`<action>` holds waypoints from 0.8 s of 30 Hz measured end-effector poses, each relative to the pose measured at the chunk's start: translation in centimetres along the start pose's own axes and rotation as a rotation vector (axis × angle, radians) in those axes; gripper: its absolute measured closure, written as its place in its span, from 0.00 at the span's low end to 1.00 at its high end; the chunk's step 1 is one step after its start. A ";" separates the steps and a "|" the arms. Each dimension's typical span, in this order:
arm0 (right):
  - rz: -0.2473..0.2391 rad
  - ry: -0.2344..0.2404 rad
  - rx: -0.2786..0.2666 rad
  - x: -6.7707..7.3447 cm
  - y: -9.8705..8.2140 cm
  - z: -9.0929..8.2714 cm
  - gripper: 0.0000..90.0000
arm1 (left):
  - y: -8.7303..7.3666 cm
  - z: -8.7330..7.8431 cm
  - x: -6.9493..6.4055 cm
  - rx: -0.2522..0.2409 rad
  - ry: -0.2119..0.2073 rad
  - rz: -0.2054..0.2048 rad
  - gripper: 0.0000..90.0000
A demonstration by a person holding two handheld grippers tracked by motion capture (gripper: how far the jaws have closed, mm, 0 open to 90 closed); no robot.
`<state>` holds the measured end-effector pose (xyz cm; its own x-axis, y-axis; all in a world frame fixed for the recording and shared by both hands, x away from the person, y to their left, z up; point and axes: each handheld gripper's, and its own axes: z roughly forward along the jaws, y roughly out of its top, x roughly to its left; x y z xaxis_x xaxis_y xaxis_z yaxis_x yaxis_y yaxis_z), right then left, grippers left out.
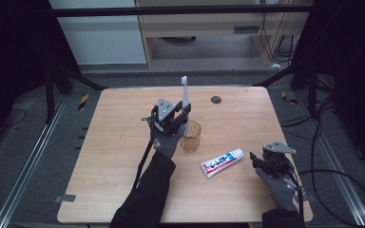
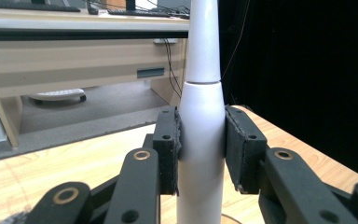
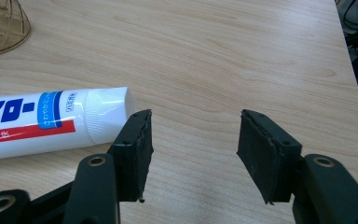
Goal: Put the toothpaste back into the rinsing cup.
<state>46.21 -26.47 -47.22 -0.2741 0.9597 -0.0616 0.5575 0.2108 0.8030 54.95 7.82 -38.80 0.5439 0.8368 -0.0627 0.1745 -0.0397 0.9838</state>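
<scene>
A white electric toothbrush (image 1: 185, 97) stands upright with its lower end over an amber glass cup (image 1: 191, 136) near the table's middle. My left gripper (image 1: 183, 114) is shut on its handle; in the left gripper view both pads press the white toothbrush (image 2: 202, 140) from either side. A white toothpaste tube (image 1: 221, 162) with blue and red print lies flat to the right of the cup. My right gripper (image 1: 256, 160) rests at the table's right front, open and empty, its jaws just right of the toothpaste tube's cap (image 3: 109, 114). The cup's base (image 3: 0, 23) shows at the upper left there.
A small dark round disc (image 1: 216, 99) lies near the far edge of the wooden table (image 1: 114, 142). Beyond the table stand a pale desk and cabinet (image 1: 209, 23). Cables trail on the floor at the right.
</scene>
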 end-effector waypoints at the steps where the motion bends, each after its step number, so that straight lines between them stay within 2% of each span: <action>1: -0.003 -0.001 -0.001 0.0 0.0 0.0 0.50 | -0.2 0.0 0.0 0.001 -0.002 -0.002 0.75; 9: -0.001 -0.001 0.002 0.0 0.0 0.0 0.50 | -1.5 -0.2 0.0 0.011 -0.005 0.005 0.75; 15: -0.005 -0.002 0.003 0.0 0.0 0.1 0.50 | -2.4 -0.2 0.2 0.017 -0.005 -0.008 0.75; 24: -0.005 -0.004 0.002 0.0 0.0 0.1 0.50 | -3.6 -0.1 0.1 0.026 -0.001 0.005 0.75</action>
<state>46.23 -26.43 -47.27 -0.2737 0.9594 -0.0678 0.5576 0.2157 0.8016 54.30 8.09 -42.32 0.5458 0.8359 -0.0579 0.1933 -0.0583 0.9794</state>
